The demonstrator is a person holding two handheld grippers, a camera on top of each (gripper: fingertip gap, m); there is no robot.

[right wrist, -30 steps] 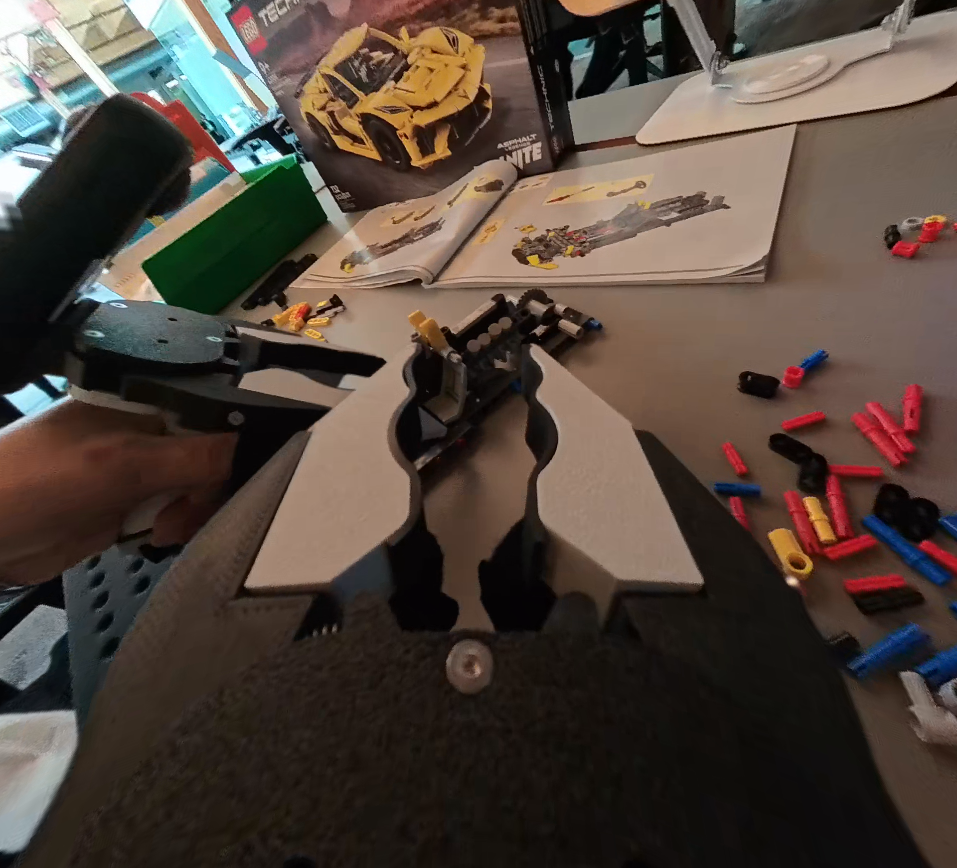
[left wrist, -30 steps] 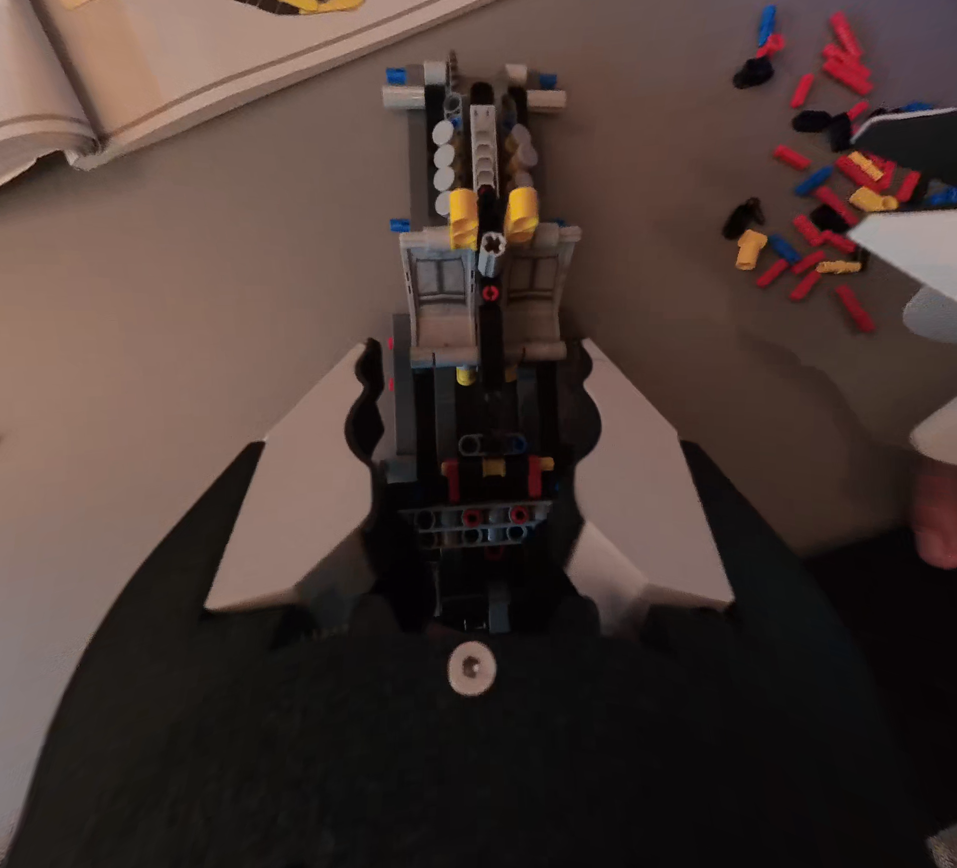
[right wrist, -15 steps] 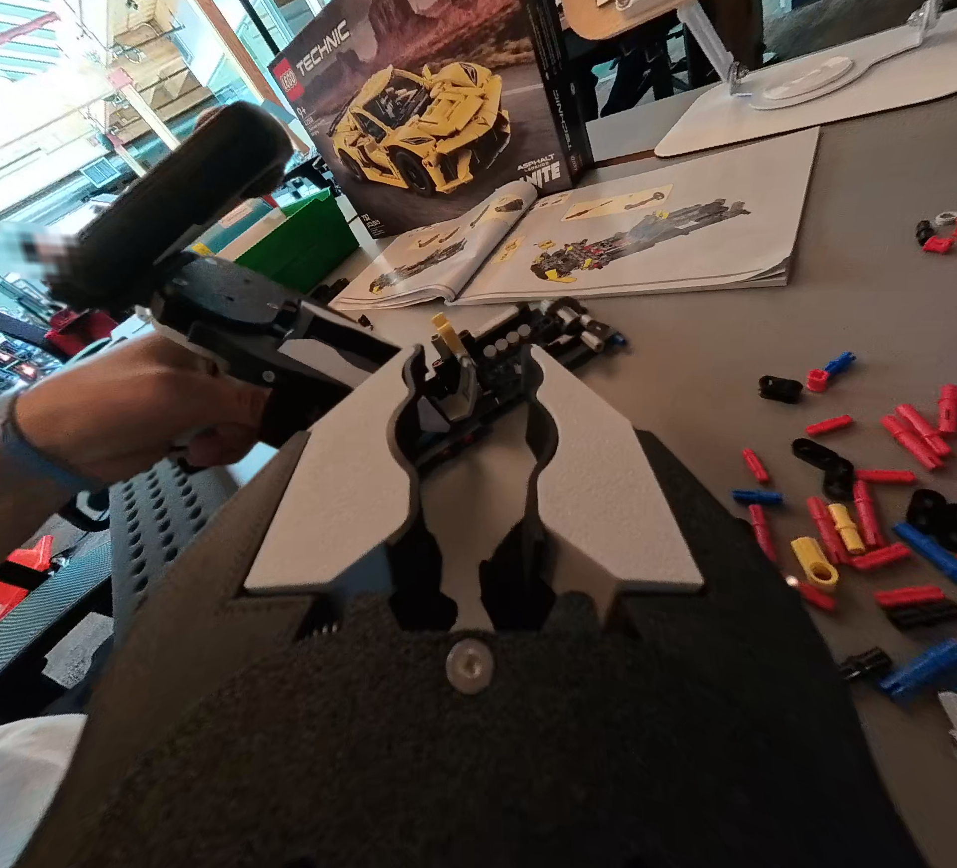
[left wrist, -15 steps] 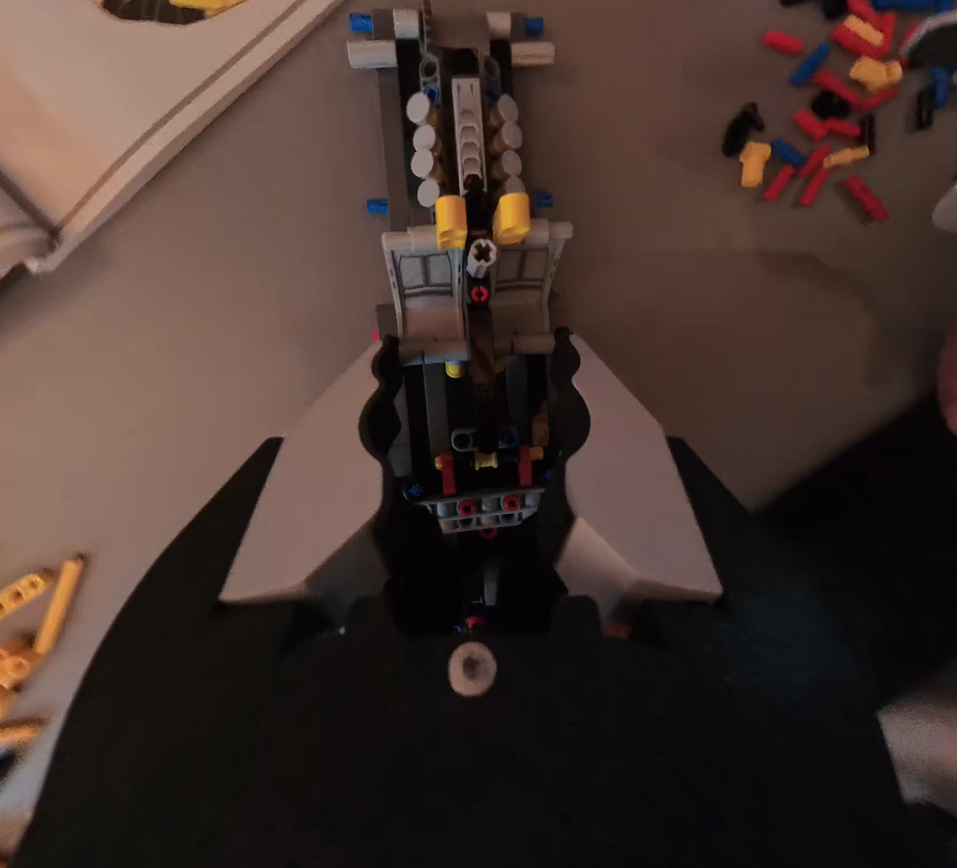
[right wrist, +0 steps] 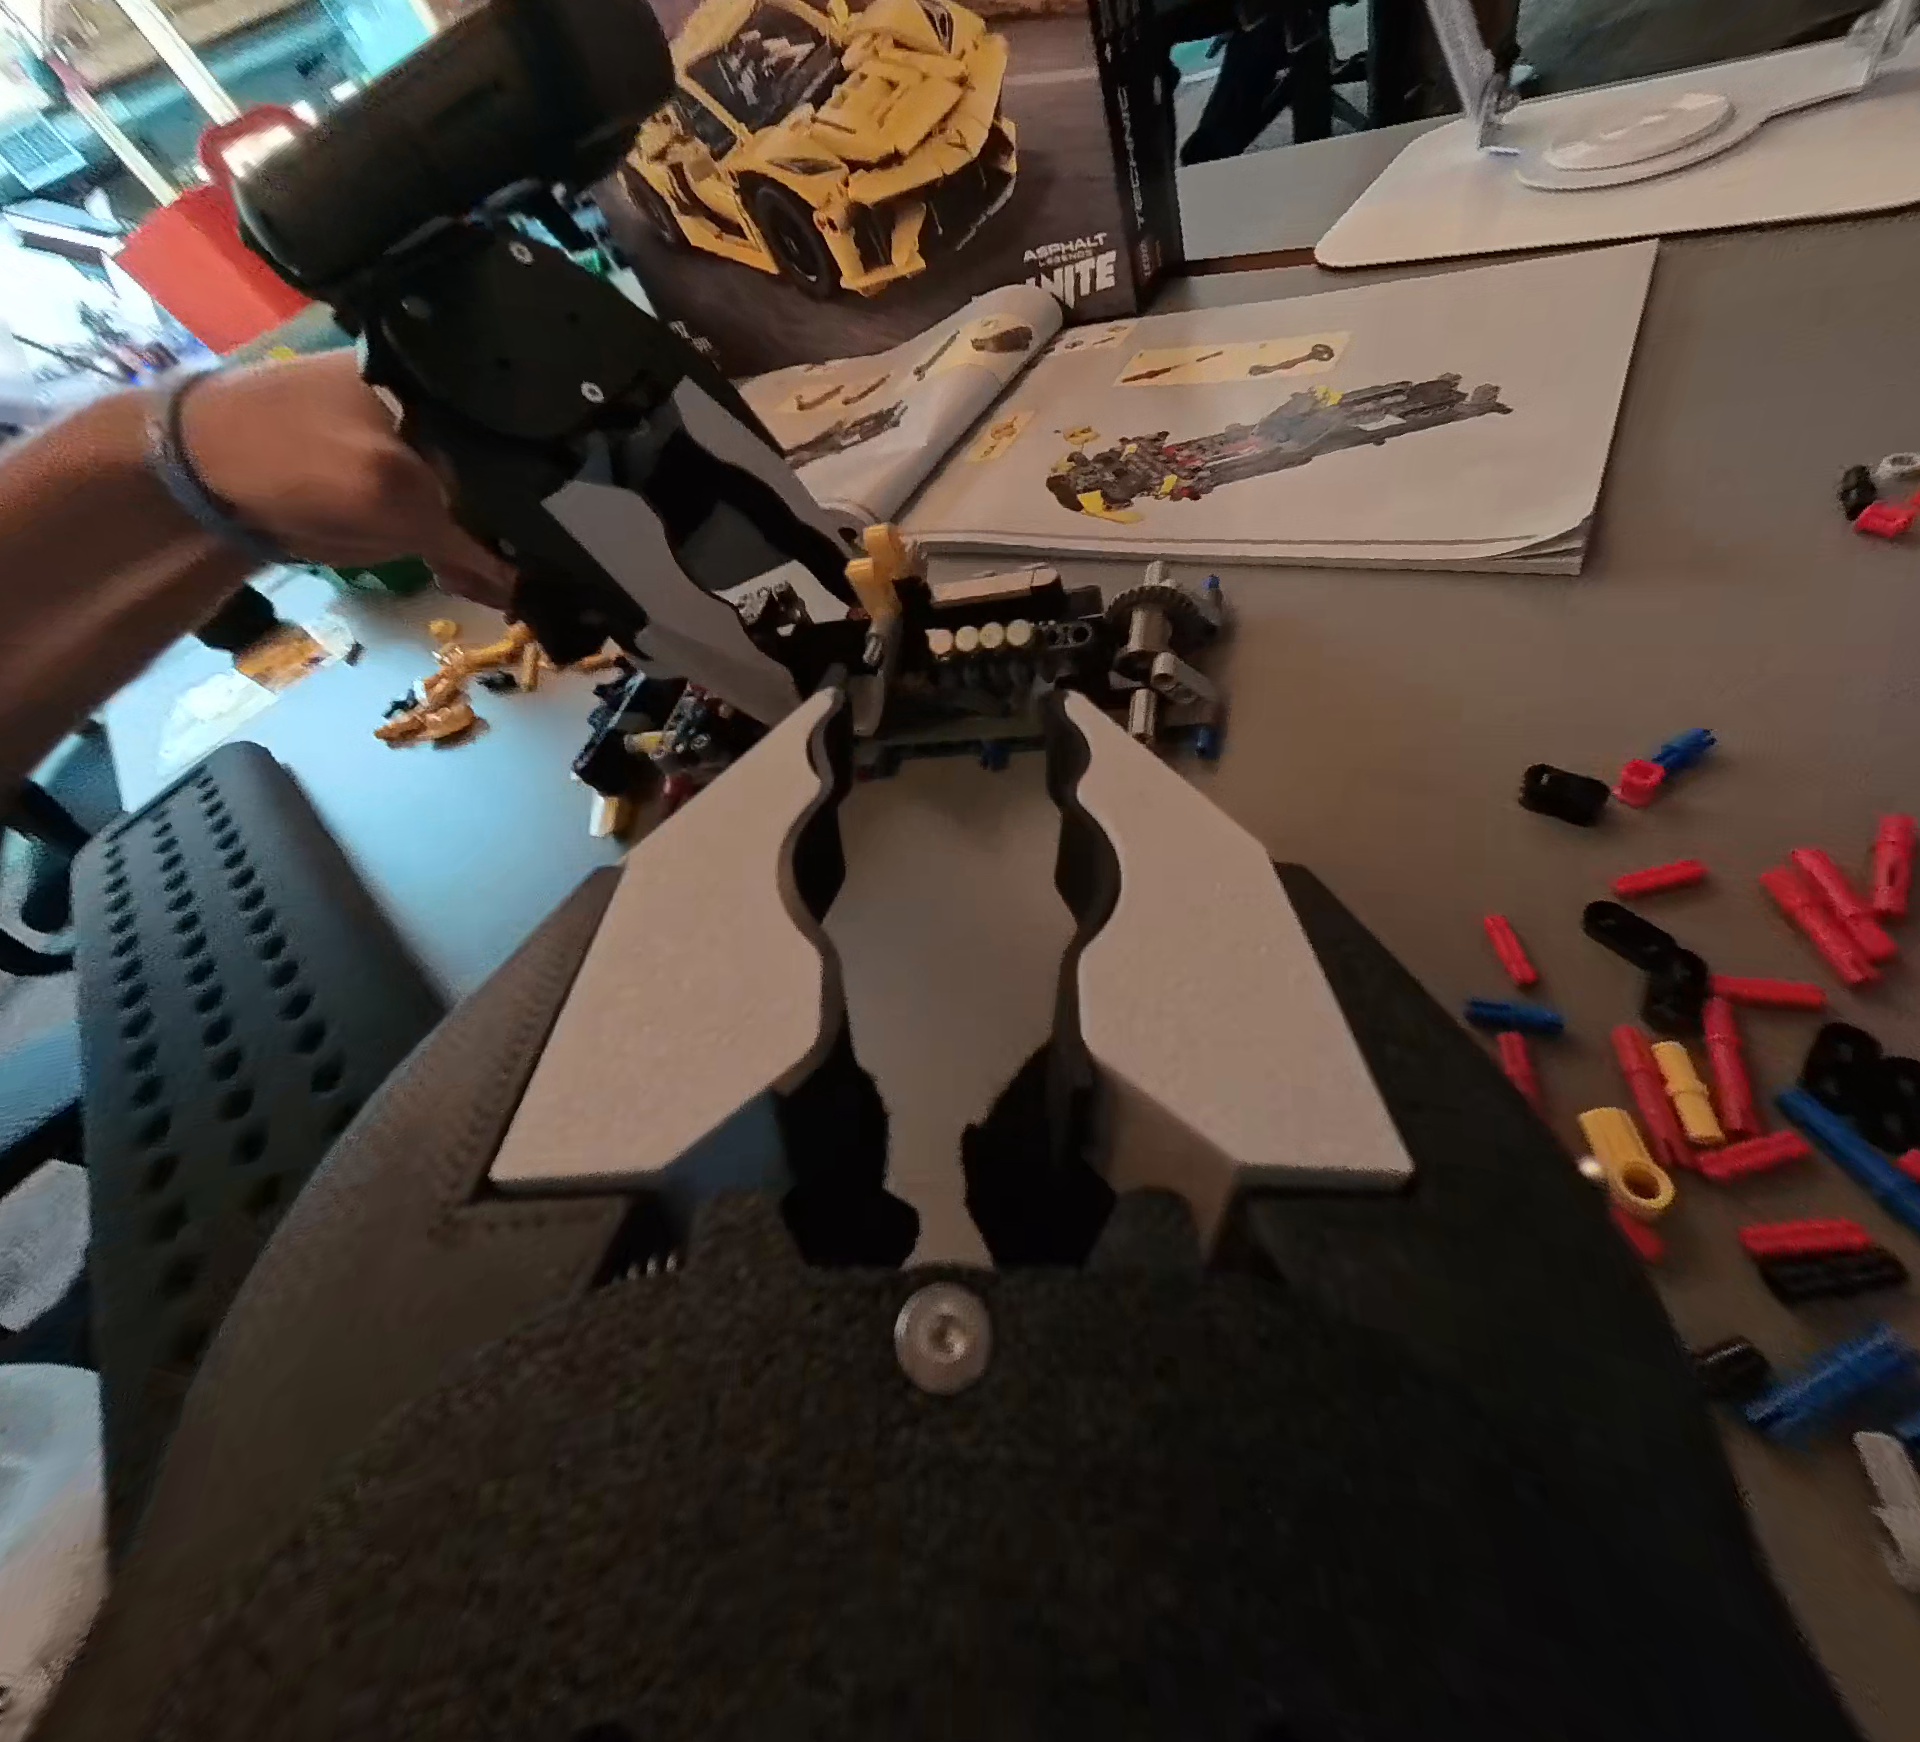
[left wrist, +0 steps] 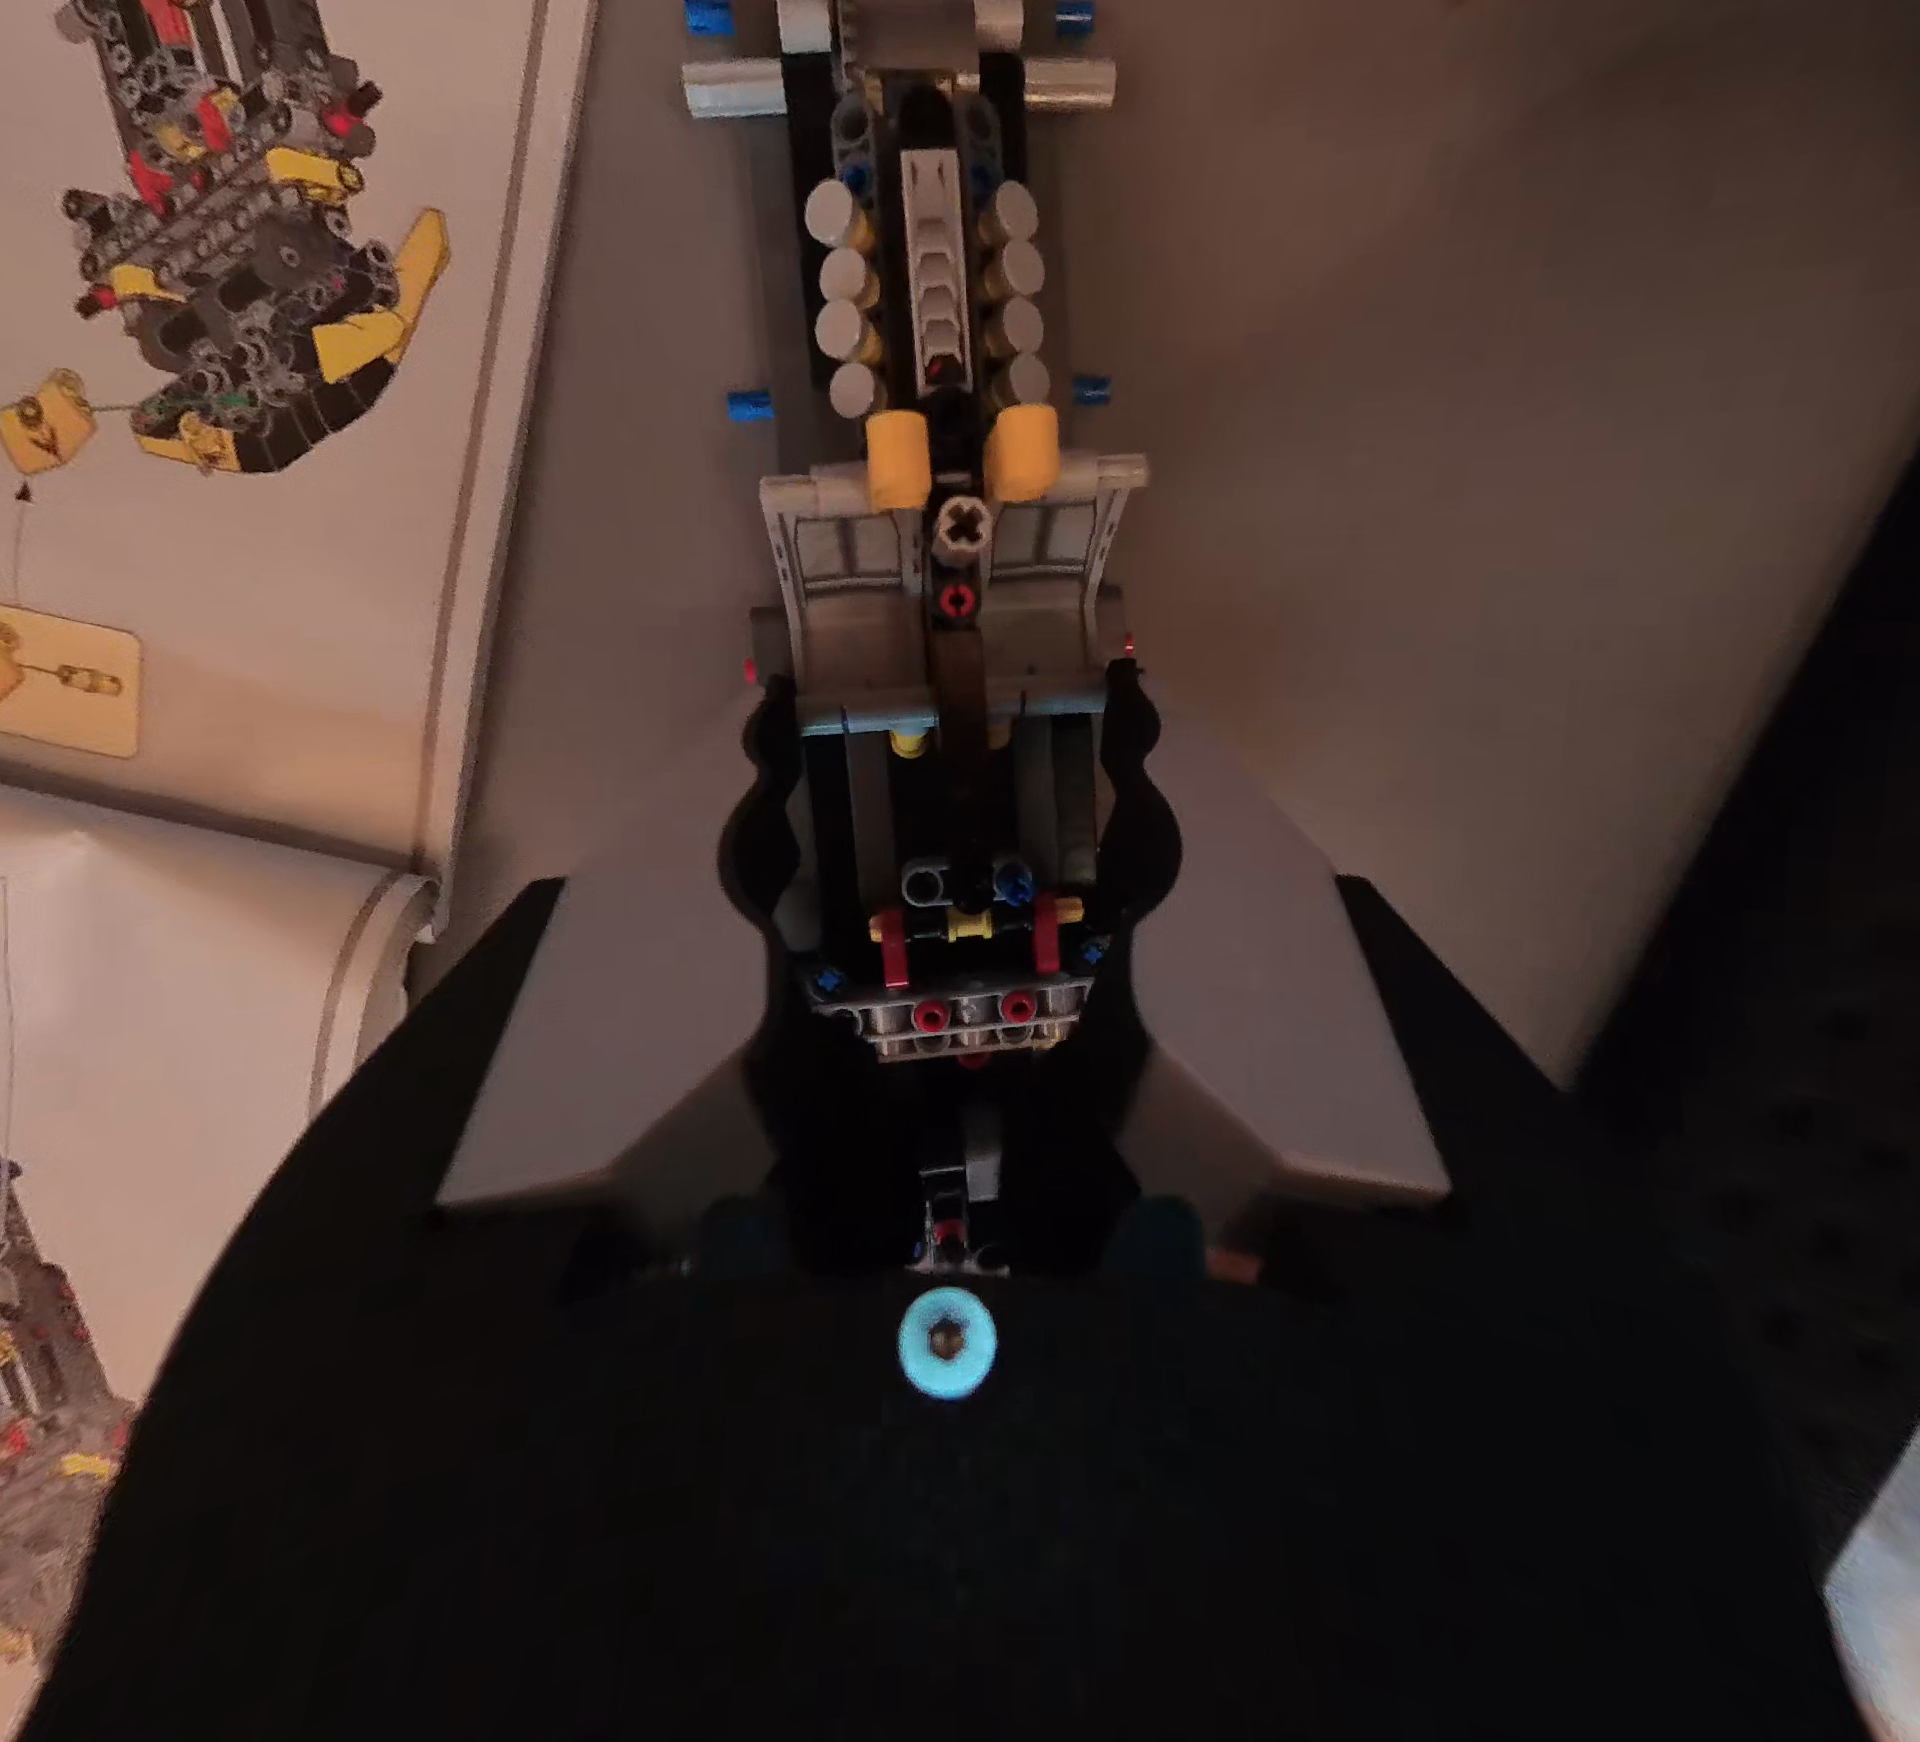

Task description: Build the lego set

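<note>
Left wrist view: the lego chassis (left wrist: 940, 466) has its near end wedged between the left gripper (left wrist: 948, 705) fingers, which are clamped onto it; the rest sticks out over the grey table (left wrist: 1455, 445). It's long and black, with grey seats, two yellow cylinders and blue pins. The instruction booklet (left wrist: 260, 342) lies to its left.

Right wrist view: the right gripper (right wrist: 940, 716) is partly open and holds nothing, tips just short of the chassis's side. A hand (right wrist: 312, 466) grips the left gripper's handle, angled down onto the build. Loose pins (right wrist: 1745, 1017) lie scattered to the right.

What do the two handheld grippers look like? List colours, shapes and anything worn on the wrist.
The right gripper has pale grey wedge fingers with wavy dark inner edges, a textured black body and a silver screw. The left gripper matches, topped by a black cylinder. The person's wrist wears a thin dark band.
</note>
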